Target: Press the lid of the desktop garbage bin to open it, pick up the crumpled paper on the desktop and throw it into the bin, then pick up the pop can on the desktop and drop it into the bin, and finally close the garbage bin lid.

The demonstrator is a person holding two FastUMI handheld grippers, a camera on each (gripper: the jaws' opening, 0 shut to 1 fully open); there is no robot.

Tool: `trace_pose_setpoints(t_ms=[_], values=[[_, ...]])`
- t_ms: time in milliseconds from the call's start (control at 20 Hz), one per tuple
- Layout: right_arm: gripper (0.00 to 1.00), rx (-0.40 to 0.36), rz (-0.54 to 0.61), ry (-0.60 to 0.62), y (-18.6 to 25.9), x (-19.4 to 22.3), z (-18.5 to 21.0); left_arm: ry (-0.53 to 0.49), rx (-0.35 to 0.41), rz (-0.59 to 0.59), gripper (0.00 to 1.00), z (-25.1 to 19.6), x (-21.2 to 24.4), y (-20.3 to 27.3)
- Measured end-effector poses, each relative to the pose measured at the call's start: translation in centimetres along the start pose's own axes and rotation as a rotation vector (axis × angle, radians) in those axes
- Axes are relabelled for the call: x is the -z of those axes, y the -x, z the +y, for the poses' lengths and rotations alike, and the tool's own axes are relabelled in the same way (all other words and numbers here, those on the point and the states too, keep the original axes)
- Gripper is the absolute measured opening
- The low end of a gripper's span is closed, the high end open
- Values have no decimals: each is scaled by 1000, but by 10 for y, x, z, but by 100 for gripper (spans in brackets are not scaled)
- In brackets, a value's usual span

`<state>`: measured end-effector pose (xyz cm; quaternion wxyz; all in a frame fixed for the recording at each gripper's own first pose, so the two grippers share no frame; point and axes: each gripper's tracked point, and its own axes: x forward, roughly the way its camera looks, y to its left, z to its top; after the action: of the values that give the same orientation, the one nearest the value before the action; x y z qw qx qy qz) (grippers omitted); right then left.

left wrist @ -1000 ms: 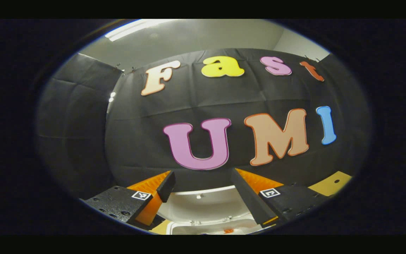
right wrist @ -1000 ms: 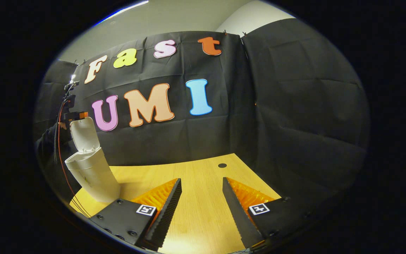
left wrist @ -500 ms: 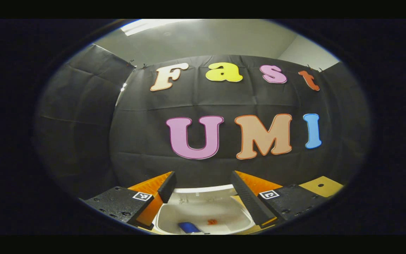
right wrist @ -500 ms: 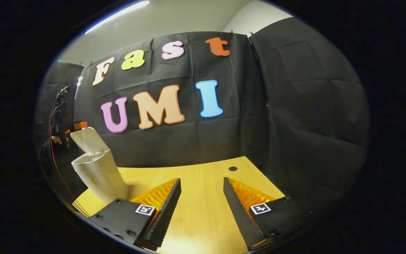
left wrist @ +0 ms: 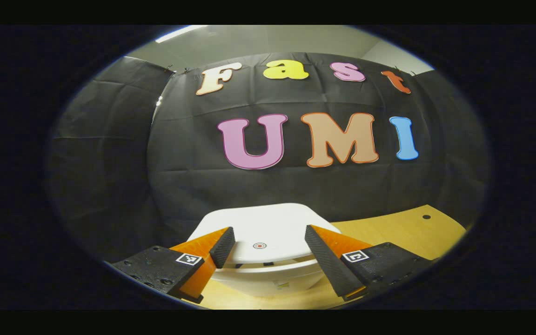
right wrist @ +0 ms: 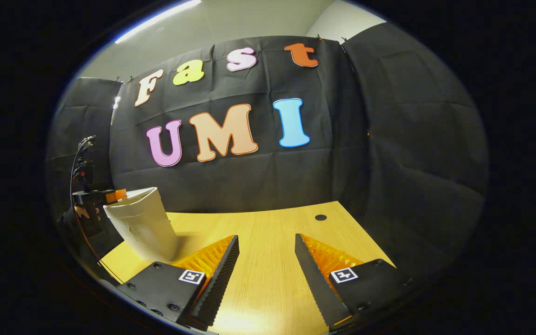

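Observation:
The white desktop bin [left wrist: 268, 274] stands just in front of my left gripper [left wrist: 268, 244], its lid [left wrist: 263, 228] lying down flat with a small red-ringed button on top. The left gripper is open, its fingers straddling the lid's near edge with nothing pinched. In the right gripper view the same bin [right wrist: 144, 228] stands at the far left of the wooden table [right wrist: 268, 232], lid down, with the left gripper [right wrist: 98, 197] and a hand behind it. My right gripper [right wrist: 265, 260] hovers open over bare wood.
The wooden tabletop [left wrist: 398, 230] runs to the right of the bin and has a small dark hole [right wrist: 320, 217] near its back edge. Black cloth walls close the booth behind and to the sides. Cables hang behind the left gripper.
The bin lid, standing up a second ago, has swung down shut. My left gripper moved from looking into the bin to sitting over the lid. The right gripper shifted only slightly.

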<state>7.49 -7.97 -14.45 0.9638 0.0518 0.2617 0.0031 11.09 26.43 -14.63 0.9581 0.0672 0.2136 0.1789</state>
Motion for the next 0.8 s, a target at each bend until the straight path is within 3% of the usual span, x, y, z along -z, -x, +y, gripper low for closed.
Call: trace_pose_setpoints(t_ms=[200, 250, 400, 600, 800], values=[[83, -2, 13, -13, -3, 6, -3, 23, -5, 10, 93, -1, 4, -5], [83, -3, 16, -17, -6, 7, -3, 28, -2, 12, 100, -1, 5, -4], [83, -19, 29, -35, -15, 14, 2, 85, 9, 43, 95, -3, 14, 1], [83, -56, 36, -63, -19, 11, 15, 53, 38, -34, 94, -5, 0, 1], [83, -51, -37, -63, -8, -21, 11, 78, 9, -111, 92, -13, -35, 10]])
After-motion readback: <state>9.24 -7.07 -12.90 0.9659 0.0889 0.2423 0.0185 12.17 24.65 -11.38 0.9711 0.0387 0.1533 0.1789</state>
